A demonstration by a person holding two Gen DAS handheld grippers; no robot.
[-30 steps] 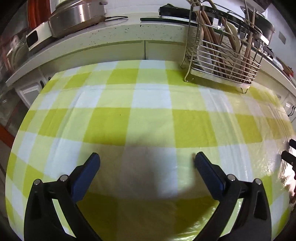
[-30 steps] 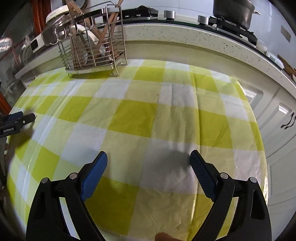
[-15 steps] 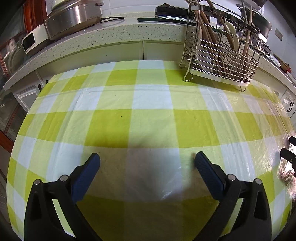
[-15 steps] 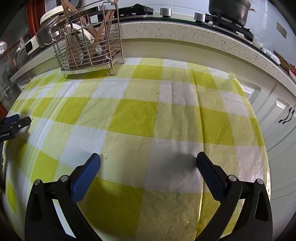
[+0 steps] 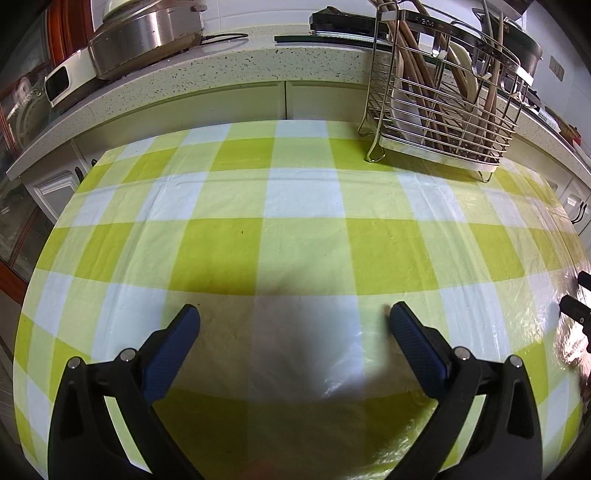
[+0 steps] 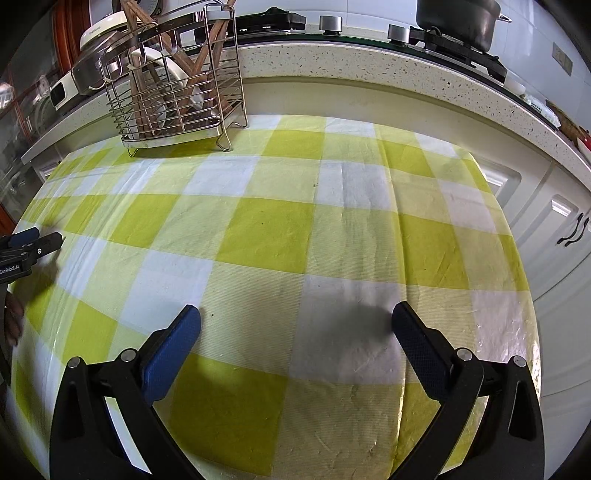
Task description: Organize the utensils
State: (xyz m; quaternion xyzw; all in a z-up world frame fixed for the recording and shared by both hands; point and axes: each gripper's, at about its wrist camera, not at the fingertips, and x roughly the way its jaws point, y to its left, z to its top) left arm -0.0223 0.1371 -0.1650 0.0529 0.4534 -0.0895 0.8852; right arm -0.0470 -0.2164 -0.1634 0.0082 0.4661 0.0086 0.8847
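A steel wire utensil rack (image 5: pixel 439 110) stands at the far edge of the checked table, holding wooden chopsticks, wooden spoons and a white ladle. It also shows in the right wrist view (image 6: pixel 177 99) at the far left. My left gripper (image 5: pixel 293 325) is open and empty, low over the near part of the table, well short of the rack. My right gripper (image 6: pixel 295 325) is open and empty over the near right part of the table. No loose utensil lies on the cloth.
The yellow and white checked tablecloth (image 5: pixel 303 236) covers the table. Behind it runs a speckled counter (image 6: pixel 369 59) with a steel cooker (image 5: pixel 144 33) and a black pot (image 6: pixel 458 18) on a hob. White cabinets (image 6: pixel 554 229) stand past the table's right edge.
Both grippers have drawn back and risen slightly, so the rack looks farther in each view. Both stay open and empty.
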